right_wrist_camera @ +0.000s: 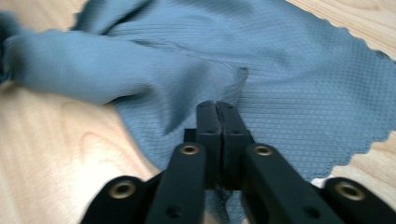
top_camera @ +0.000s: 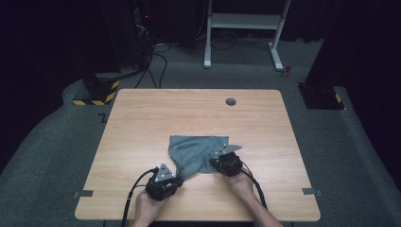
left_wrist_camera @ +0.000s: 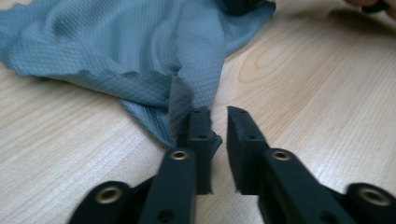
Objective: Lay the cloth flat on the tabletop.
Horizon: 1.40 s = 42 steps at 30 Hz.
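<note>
- My left hand-held gripper (top_camera: 176,181) sits at the near-left of the wooden surface (top_camera: 142,123). Jaws apart, with a clear gap between the pads in the left gripper view (left_wrist_camera: 218,135).
- The cloth corner lies draped against the outside of its left jaw, not between the pads as far as I can tell. So the left has no grip on it.
- Grey-blue cloth (top_camera: 196,151) lies just ahead and to the right of the left hand-held gripper, bunched into a narrow twisted tail that runs down to it.
- The cloth's long axis runs diagonally, from the near-left tail up to the flatter far-right part.
- Key relation: the loose corner is touching the left jaw's outer face, so my guess is the next move is a small sideways shift to get the fabric into the gap, then close.
- Material: thin waffle-weave microfibre, pinked zigzag edges (right_wrist_camera: 369,140), limp, folds easily. Expect it to slip if pinched on one layer.
- My right hand-held gripper (top_camera: 220,163) is on the cloth's near-right edge. Jaws pressed together (right_wrist_camera: 217,126), clamped on the cloth (right_wrist_camera: 289,88), with fabric puckered at the tips.
- Right is anchored, so the left is the free hand for the corner.
- The surface is pale wood grain, smooth, with a cable grommet (top_camera: 231,101) at the far edge.
</note>
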Each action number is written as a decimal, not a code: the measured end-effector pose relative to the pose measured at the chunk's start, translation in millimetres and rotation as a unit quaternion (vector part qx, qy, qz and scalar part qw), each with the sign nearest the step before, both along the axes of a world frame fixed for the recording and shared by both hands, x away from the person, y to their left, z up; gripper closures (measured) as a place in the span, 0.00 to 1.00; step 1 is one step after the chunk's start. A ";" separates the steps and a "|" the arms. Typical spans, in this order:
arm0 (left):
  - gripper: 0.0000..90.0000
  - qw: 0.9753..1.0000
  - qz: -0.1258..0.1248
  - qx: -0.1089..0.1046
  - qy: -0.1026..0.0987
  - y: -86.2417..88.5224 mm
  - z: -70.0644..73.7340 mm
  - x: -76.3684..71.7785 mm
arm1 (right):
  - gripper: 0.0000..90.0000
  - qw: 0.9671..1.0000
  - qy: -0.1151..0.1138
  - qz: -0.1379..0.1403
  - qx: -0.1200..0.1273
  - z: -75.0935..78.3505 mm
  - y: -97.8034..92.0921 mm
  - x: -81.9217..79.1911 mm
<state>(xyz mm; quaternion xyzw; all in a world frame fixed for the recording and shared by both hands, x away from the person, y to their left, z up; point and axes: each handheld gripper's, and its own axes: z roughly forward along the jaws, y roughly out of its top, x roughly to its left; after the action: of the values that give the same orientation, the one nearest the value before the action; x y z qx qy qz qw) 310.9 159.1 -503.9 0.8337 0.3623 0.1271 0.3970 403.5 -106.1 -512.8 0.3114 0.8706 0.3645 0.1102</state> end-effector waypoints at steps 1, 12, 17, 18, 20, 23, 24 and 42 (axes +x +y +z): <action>0.78 1.000 0.000 0.000 -0.005 0.2 2.7 -0.9 | 1.00 1.000 -0.005 0.005 0.001 0.9 -0.2 -1.9; 0.66 0.998 0.052 -0.035 -0.002 14.9 18.6 14.9 | 1.00 0.999 -0.018 0.042 0.020 6.7 -15.5 -36.2; 0.62 0.998 0.047 -0.033 0.001 7.0 15.8 19.3 | 1.00 0.996 -0.048 0.081 -0.009 0.8 -21.6 -63.8; 0.62 0.999 0.044 -0.030 0.004 4.2 14.4 18.9 | 1.00 0.995 -0.047 0.084 -0.010 -0.2 -22.9 -67.5; 0.63 0.999 0.039 -0.017 0.005 -1.2 11.4 18.1 | 0.98 0.995 -0.046 0.086 -0.005 -1.5 -26.3 -72.3; 0.72 0.999 0.030 -0.001 0.011 -5.9 7.5 17.9 | 0.88 0.995 -0.041 0.086 0.009 -2.3 -32.0 -76.8; 0.76 1.000 0.028 0.006 0.010 -6.8 6.9 17.8 | 0.85 0.995 -0.041 0.087 0.015 -2.0 -34.0 -77.8; 0.98 0.997 0.080 0.015 0.013 25.4 3.7 -0.4 | 0.76 0.992 -0.053 0.055 0.097 16.3 -50.8 -79.2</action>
<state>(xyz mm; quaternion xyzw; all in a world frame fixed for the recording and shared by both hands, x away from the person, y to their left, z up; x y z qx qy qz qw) 310.5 184.5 -500.2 0.8094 0.4310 0.1527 0.3686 324.3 -156.9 -496.5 0.2527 0.8399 0.4686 0.1052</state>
